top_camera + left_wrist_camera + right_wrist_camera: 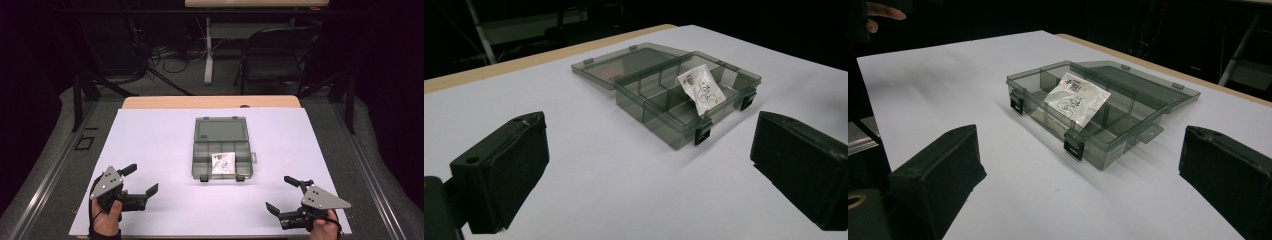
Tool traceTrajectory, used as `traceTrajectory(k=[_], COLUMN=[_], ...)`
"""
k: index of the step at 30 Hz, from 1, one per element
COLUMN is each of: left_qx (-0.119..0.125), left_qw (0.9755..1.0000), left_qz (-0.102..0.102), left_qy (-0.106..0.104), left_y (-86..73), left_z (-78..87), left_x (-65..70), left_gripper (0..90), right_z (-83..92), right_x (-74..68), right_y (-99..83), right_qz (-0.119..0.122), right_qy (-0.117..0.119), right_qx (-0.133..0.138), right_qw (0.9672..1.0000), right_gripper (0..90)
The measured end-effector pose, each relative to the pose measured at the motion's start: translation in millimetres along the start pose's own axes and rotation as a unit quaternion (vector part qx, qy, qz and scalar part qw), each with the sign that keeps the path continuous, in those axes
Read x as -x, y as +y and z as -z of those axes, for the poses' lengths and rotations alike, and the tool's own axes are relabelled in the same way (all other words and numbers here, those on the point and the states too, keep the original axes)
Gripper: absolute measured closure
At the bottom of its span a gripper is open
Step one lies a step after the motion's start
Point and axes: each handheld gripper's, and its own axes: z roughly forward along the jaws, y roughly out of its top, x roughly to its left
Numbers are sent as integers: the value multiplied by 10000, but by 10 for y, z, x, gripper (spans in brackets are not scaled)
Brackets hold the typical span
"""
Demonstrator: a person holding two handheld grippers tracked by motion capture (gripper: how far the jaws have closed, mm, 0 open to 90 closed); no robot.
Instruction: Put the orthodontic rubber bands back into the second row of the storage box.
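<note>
A: Where is the box now?

B: It lies in the middle of the white worktop, with the lid folded back flat toward 12 o'clock. A small white bag sits in one of the near compartments, a bit right of the centre. In the right gripper view it leans up against the dividers and does not lie flat.

A: And the grippers?

B: The left gripper rests at about 8 o'clock from the box, the right gripper at about 4 o'clock. Both have the jaws wide apart and hold nothing. Both are well apart from the box.

A: What can go wrong from here?

B: I think the bag is the main risk. It is thin and it stands partly above the dividers, so if the lid comes down first, the bag can be pinched between lid and rim, and the two black latches at the front will not close. Also the box looks light. If one gripper pushes the lid or the bag while the other does not hold the base, the whole box can slide on the smooth worktop.

A: And grasping the bag?

B: The compartment is narrow for such wide jaws. They may hit a divider and tip the box, or catch only a corner of the bag so it slips out.
</note>
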Motion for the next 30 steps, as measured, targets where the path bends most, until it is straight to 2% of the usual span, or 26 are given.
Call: traceTrajectory(k=[1,2,3,5,9,15,30], left_qx=[35,51,88,108,119,95,39], left_qw=[10000,10000,9999,9999,9998,9999,9999], left_qz=[19,38,66,107,150,138,134], left_qy=[24,25,25,41,4,-16,-18], left_y=[-13,-20,-29,-41,-59,-75,-93], left_z=[12,20,21,16,-5,-31,-47], left_x=[-9,-18,-26,-39,-53,-54,-63], left_gripper=[25,25,25,25,25,25,25], right_z=[1,-18,4,11,-2,8,3], right_x=[2,-4,4,0,4,14,9], right_y=[0,-6,2,4,-3,-1,-1], right_qz=[2,-17,17,13,-2,10,14], right_qy=[-2,-42,-2,-46,-25,-9,-25], right_qx=[2,146,17,-16,84,18,106], right_qw=[10000,9999,10000,10000,10000,10000,9999], right_gripper=[29,29,29,29,29,29,29])
